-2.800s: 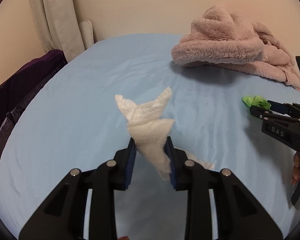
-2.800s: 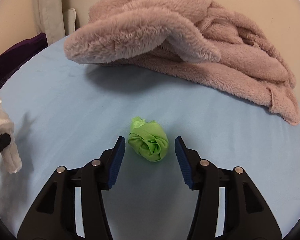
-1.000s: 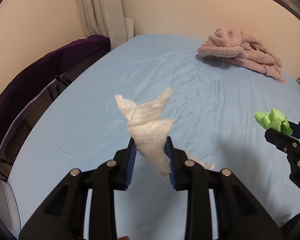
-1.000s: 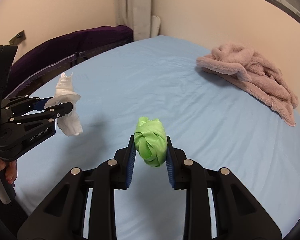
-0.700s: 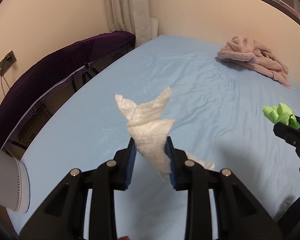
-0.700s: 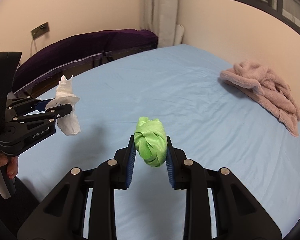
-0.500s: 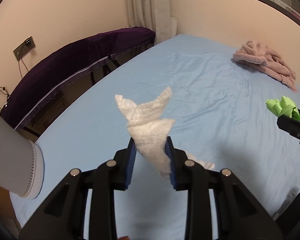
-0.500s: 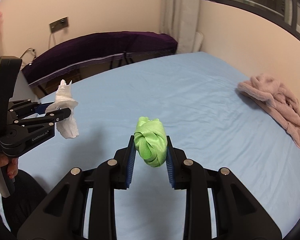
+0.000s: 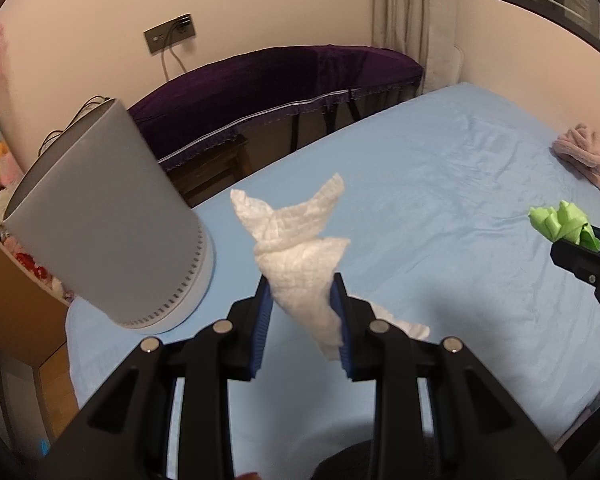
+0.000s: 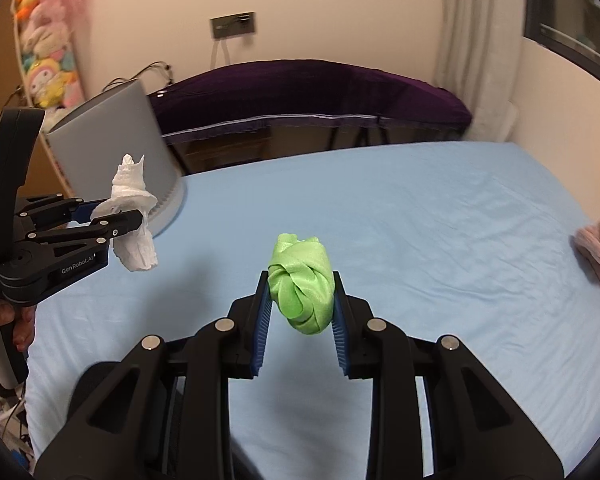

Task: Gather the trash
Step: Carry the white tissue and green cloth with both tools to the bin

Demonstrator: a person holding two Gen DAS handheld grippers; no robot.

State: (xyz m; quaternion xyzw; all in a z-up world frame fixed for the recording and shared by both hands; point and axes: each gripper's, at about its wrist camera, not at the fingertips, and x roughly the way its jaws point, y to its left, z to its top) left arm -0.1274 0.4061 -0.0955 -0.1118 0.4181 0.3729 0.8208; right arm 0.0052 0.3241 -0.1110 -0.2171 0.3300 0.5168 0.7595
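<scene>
While I hold both pieces of trash in the air above the bed, the crumpled white tissue (image 9: 296,256) sits clamped between the blue pads of my left gripper (image 9: 302,312), its twisted ends fanning out above the fingertips and a loose tail hanging below them. From the right wrist view the same tissue (image 10: 134,200) shows beside my left gripper (image 10: 134,216), with my hand (image 10: 8,320) wrapped around the handle at the left edge. My right gripper (image 10: 300,308) is clenched on a balled-up green wrapper (image 10: 302,288), which bulges above and below the pads; in the left wrist view that wrapper (image 9: 564,222) pokes out of the gripper tip (image 9: 580,256) at the right edge.

Both loads hang over the light blue bed sheet (image 9: 440,208), near the bed's corner where a grey cylindrical bin (image 9: 100,224) with a slotted white base stands just beside the mattress edge. Across the bed, near its far right edge, lies a pink fleece garment (image 9: 588,160). Beyond the far side of the bed runs a dark purple velvet cover (image 10: 320,88), with a wall socket (image 10: 233,24) above it and a curtain (image 10: 476,48) in the room's corner. Plush toys (image 10: 48,60) hang at the upper left.
</scene>
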